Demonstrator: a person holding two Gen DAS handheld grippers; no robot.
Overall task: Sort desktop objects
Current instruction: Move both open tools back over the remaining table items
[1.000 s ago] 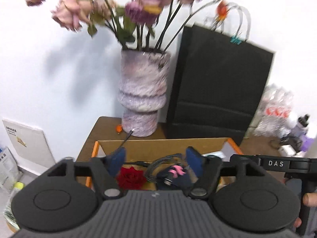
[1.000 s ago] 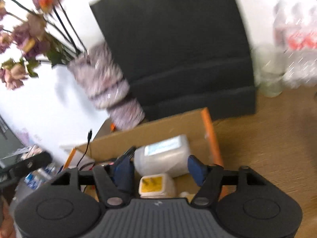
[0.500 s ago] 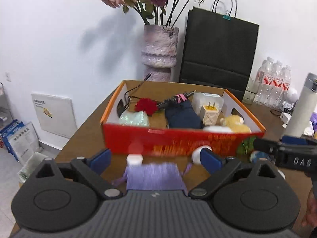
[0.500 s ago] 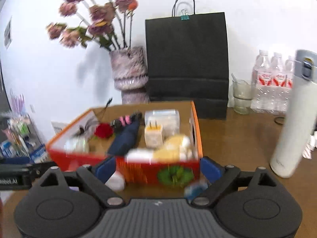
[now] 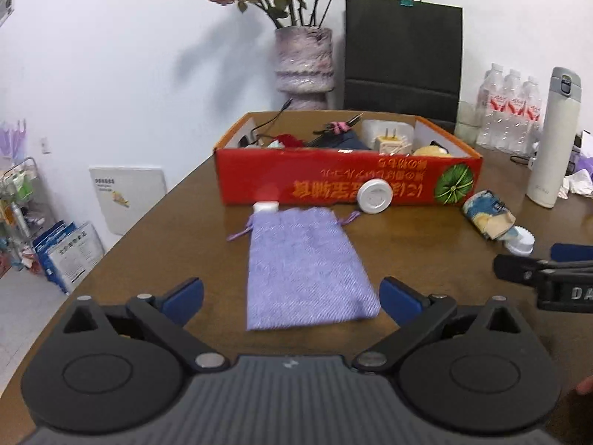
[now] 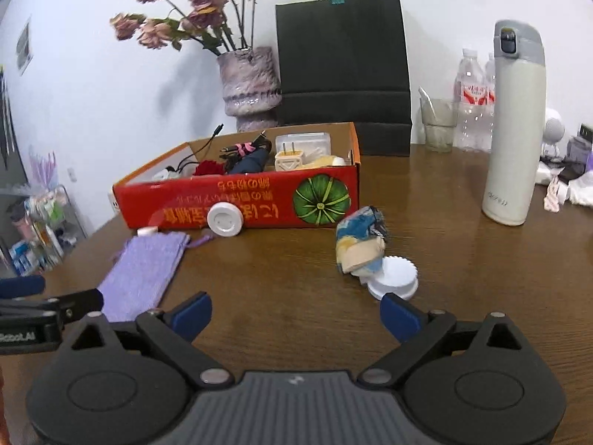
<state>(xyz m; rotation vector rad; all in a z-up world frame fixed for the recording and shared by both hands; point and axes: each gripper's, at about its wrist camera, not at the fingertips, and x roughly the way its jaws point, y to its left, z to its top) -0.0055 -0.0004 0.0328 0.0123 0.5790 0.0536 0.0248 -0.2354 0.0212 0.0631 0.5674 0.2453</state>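
Observation:
A red cardboard box (image 5: 348, 181) (image 6: 237, 200) stands mid-table and holds a plug, cables, a red flower and other items. In front of it lie a purple drawstring pouch (image 5: 302, 263) (image 6: 144, 270), a round white lid (image 5: 374, 196) (image 6: 225, 219), a small white cap (image 5: 265, 207), a blue-and-yellow crumpled packet (image 5: 487, 213) (image 6: 361, 239) and a white scalloped lid (image 5: 520, 243) (image 6: 394, 278). My left gripper (image 5: 291, 296) is open and empty, its jaws either side of the pouch's near end. My right gripper (image 6: 294, 311) is open and empty, just short of the scalloped lid.
A vase of dried roses (image 5: 304, 63) and a black paper bag (image 5: 402, 55) stand behind the box. A white thermos (image 6: 513, 122), a glass (image 6: 437, 122) and water bottles (image 5: 507, 111) stand at the right. The table's left edge (image 5: 122, 241) drops to the floor.
Both grippers have pulled back from over the box to the near side of the table and lowered. Their jaws have opened wider. The loose objects on the table have come into view.

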